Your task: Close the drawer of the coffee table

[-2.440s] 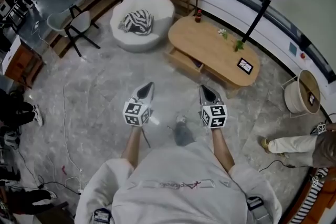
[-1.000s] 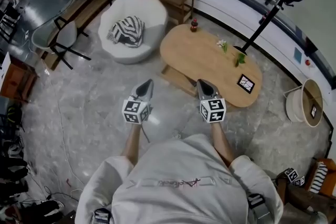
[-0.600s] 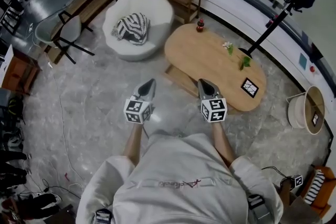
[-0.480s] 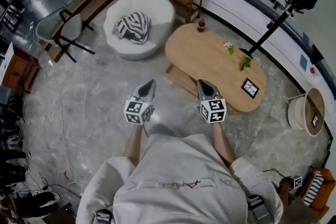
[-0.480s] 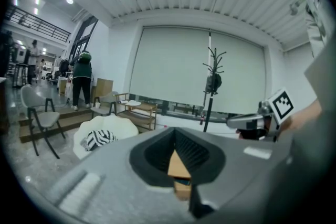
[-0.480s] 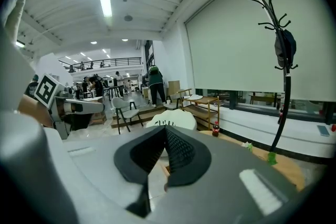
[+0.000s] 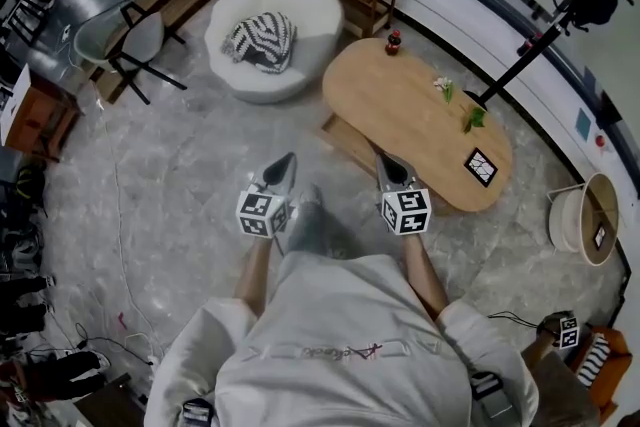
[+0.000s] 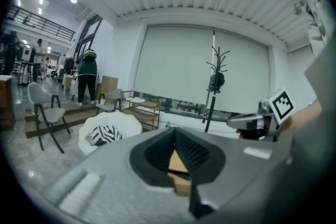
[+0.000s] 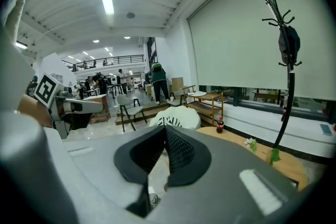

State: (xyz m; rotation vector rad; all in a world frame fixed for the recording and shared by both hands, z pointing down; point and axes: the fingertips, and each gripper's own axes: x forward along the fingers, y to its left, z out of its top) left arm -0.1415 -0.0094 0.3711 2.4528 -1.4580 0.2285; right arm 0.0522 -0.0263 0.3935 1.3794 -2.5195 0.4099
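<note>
- Left gripper (image 7: 281,166): jaws fully together, empty, short of the coffee table (image 7: 415,110).
- Right gripper (image 7: 388,167): likewise closed on nothing, near the table's front edge.
- Drawer (image 7: 350,139): projecting from the table's near side, apparently untouched.
- Step judged: approach. Next: set a closed tip against the drawer front and push squarely in.
</note>
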